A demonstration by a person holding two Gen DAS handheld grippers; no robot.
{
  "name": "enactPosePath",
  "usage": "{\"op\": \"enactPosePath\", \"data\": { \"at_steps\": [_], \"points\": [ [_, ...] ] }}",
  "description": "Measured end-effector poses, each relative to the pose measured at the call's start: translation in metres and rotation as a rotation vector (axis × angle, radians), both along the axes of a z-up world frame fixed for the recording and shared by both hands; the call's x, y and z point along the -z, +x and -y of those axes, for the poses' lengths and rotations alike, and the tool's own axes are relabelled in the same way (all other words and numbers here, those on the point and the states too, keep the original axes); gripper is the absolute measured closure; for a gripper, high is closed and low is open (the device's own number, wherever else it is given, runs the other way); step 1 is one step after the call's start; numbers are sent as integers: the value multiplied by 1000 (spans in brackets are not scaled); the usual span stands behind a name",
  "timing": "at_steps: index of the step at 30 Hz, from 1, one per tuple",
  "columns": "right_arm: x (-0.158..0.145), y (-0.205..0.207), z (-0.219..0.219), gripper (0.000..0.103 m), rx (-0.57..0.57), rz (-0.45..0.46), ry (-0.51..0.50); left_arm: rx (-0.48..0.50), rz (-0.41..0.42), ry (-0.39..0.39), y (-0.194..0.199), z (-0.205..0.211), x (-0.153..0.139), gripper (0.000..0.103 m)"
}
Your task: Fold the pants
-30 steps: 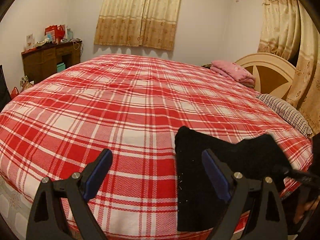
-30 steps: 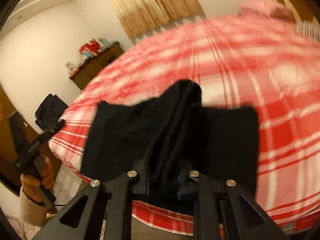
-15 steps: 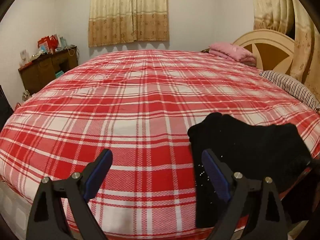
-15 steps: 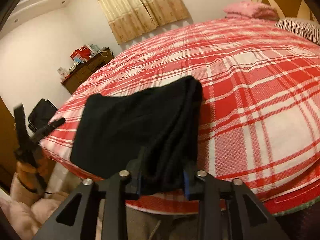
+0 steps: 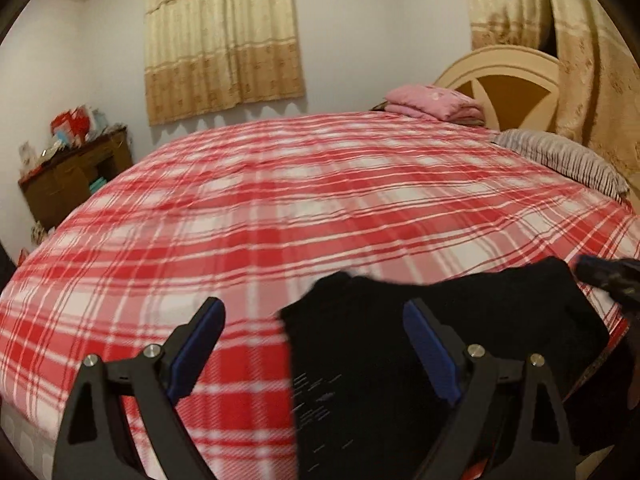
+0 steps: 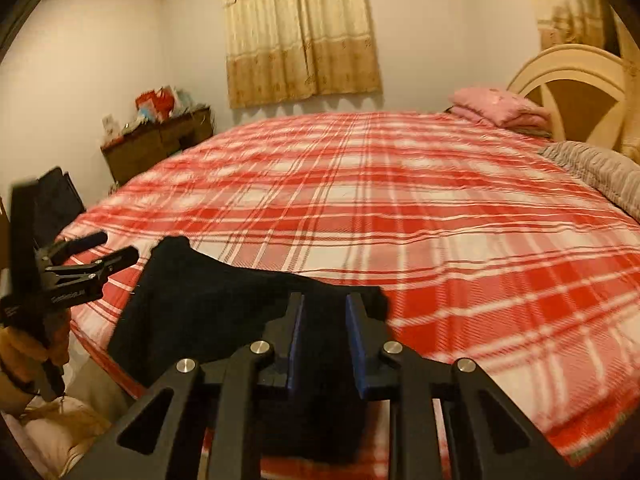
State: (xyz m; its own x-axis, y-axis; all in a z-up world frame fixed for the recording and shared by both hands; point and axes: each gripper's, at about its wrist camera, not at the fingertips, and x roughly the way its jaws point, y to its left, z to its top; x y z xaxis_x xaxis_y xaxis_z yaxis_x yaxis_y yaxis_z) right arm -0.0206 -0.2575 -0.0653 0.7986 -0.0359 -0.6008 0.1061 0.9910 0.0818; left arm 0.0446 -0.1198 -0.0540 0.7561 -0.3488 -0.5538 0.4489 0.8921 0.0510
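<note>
Black folded fabric pants (image 5: 400,352) lying at the near edge of the round red-and-white plaid bedspread (image 5: 280,208), just ahead of the left gripper (image 5: 312,340) and overlapping its right blue-padded finger (image 5: 430,352). Left jaws spread wide, holding nothing, one finger over bare plaid, the other over the dark cloth. Right gripper (image 6: 324,340) set narrow, blue pads (image 6: 296,344) a small gap apart; dark cloth showing in that gap and below, though whether pinched or merely lying under the jaws cannot be told. Pants (image 6: 224,304) spreading from between those pads off to the left, one corner raised near the left gripper (image 6: 100,256), seen there in an orange-sleeved hand (image 6: 28,344). Nothing lying between either gripper and the garment. Far ahead of both: pink folded blanket (image 5: 434,102) against a cream-and-brown arched headboard (image 5: 504,80), grey striped pillow (image 5: 560,160) to the right, beige patterned curtains (image 5: 224,40) on the back wall, dark wooden cluttered dresser (image 5: 76,172) far left. Black bag (image 6: 56,200) past the bed's left edge in the right wrist view.
</note>
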Motion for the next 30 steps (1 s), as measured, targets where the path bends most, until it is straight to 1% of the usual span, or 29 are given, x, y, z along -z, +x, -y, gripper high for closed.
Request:
{"op": "enactPosePath", "data": {
  "at_steps": [1,2,3,4,5,6,7,9,10,11,12,14,16,17,18,20,22,24,25,26,28,30],
  "points": [
    [14,15,5,80,-2,-50,11,-1,5,13,2,7,3,10],
    [25,23,9,80,10,-82,14,-22,7,40,7,14,9,10],
    [36,29,14,81,29,-98,22,-71,0,81,16,20,18,10],
    [38,28,17,80,27,-55,35,-111,-17,104,23,21,25,10],
    [39,26,17,80,23,-33,31,-142,-50,107,31,18,33,9],
    [39,27,16,80,23,-32,24,-160,-115,67,42,8,43,5],
    [40,25,14,80,19,-25,4,-166,-148,32,46,3,48,0],
    [41,24,10,80,11,-13,-32,-184,-232,-78,58,-15,58,0],
    [41,23,8,80,13,-11,-40,-177,-280,-123,64,-21,63,0],
    [40,25,7,80,18,-12,-36,-173,-311,-155,68,-26,66,0],
    [36,24,6,80,27,-14,-25,-167,-316,-162,68,-28,64,0],
    [25,16,4,80,23,4,-3,-165,-315,-151,64,-31,55,0],
    [16,9,-4,80,-5,30,-6,-179,-266,-150,53,-40,43,0],
    [9,3,-12,80,-23,47,-23,-209,-221,-136,45,-50,36,0],
    [6,0,-18,80,-36,58,-30,-234,-198,-123,41,-56,33,0],
    [-3,-1,-35,80,-103,81,-17,-263,-183,-103,33,-66,31,0],
    [-8,8,-56,80,-183,74,4,-266,-210,-110,26,-76,34,0],
    [-7,23,-79,80,-247,61,15,-245,-245,-140,14,-81,42,0],
    [-6,32,-90,80,-273,53,13,-238,-259,-133,12,-79,46,0],
    [-4,39,-98,80,-292,46,8,-238,-270,-118,13,-77,49,0],
    [3,66,-118,80,-352,4,11,-241,-303,-58,14,-68,62,0],
    [11,89,-133,80,-380,-24,20,-245,-317,-30,13,-65,70,0]
  ]
}}
